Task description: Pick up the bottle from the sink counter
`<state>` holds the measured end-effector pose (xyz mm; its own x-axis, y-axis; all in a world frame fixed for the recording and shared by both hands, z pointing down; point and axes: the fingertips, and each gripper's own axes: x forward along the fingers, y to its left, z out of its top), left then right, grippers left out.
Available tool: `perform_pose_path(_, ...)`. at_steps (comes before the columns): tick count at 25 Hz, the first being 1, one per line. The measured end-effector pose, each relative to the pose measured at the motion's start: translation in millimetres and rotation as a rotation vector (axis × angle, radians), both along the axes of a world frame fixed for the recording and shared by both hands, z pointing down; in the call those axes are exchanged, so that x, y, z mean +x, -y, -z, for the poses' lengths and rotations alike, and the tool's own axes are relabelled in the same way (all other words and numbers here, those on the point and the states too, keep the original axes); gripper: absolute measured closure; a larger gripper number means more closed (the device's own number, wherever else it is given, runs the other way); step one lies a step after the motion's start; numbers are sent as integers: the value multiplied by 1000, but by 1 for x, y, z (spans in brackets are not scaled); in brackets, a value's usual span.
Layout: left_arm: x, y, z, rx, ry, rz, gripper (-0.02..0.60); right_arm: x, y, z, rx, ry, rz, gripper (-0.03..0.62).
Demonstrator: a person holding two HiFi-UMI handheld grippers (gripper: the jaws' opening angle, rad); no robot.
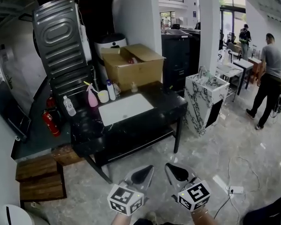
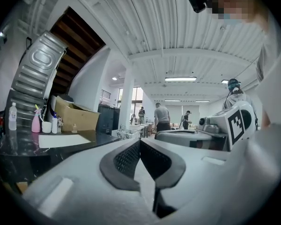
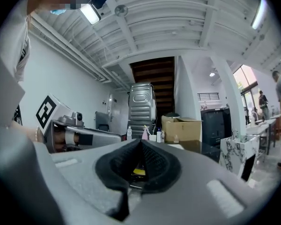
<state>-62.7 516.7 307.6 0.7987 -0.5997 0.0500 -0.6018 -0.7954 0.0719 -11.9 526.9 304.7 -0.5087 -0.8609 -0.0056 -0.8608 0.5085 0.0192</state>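
Observation:
The black sink counter [image 1: 145, 121] with a white basin [image 1: 125, 108] stands well ahead of me. Along its back stand a clear bottle with a white cap [image 1: 69, 106], a pink spray bottle [image 1: 92, 97], a white cup [image 1: 103, 96] and a white bottle with a blue cap [image 1: 111, 90]. The same clear bottle [image 2: 12, 116] [image 3: 129, 133] is small and far off in both gripper views. My left gripper [image 1: 143, 174] [image 2: 140, 142] and right gripper [image 1: 176, 171] [image 3: 140, 142] hang low over the floor, side by side, short of the counter. Both are shut and hold nothing.
An open cardboard box [image 1: 133, 64] sits behind the counter, beside a leaning ribbed metal panel [image 1: 58, 41]. A red fire extinguisher [image 1: 48, 122] and wooden steps [image 1: 40, 177] are at the left. A marble-patterned stand [image 1: 203, 100] is at the right. A person [image 1: 271, 78] walks beyond it. A power strip [image 1: 234, 190] lies on the floor.

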Motion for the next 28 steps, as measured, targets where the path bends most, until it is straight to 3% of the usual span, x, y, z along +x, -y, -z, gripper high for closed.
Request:
perform_pose_path(5,-20,55,1,-41,-44,-8,581,-34,39,3,6,-1,26,591)
perform_pose_path(9,-22,72,-10,-73,-5,-90,581,-47,67,-5,-33,10,36,591)
perform_pose_path(12,-24,84,-22,-109,-4,-105,581,-48,85,-18,-72,30,46,591)
perform_pose_path(16,-30,109,-38,-143,-8,-81,581,-51,110,-35,-113,35,51,591)
perform_pose_path(21,-26,148,-45,-151,-1,-61,581,-52,155,-29,-88,23,78,591)
perform_pose_path(28,-14,234,-35,-116,22,-21,581,-39,258,-16,-52,-10,102,591)
